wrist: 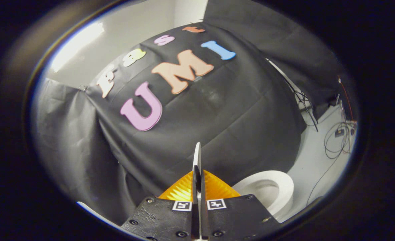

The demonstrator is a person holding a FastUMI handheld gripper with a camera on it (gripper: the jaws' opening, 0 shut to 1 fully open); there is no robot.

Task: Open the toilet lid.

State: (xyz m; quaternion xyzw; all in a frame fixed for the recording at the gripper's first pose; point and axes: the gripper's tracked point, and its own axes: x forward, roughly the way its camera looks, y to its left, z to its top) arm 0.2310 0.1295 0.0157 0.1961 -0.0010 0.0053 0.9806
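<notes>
Gripping the thin white plastic toilet lid (196,160) edge-on, the tool (197,182) had both fingers pressed against it, lid standing upright between them. White oval toilet seat and bowl (269,190) sat lower right, just beyond the fingers. Black cloth wall (217,127) hung behind. Loose cables (334,144) lay on the pale floor (314,160), far right.

Obstacle, nearest: thin white lid (196,157), standing on edge and pinched between the fingers of the claw (197,187), which press on it from both sides.
Obstacle, ahead: black cloth wall (217,113), draped across the whole way forward.
Obstacle, to the right of the fingers: open white toilet seat (277,187) with its bowl.
Free room: pale floor (317,157) beyond the seat, partly crossed by loose cables (337,140).
</notes>
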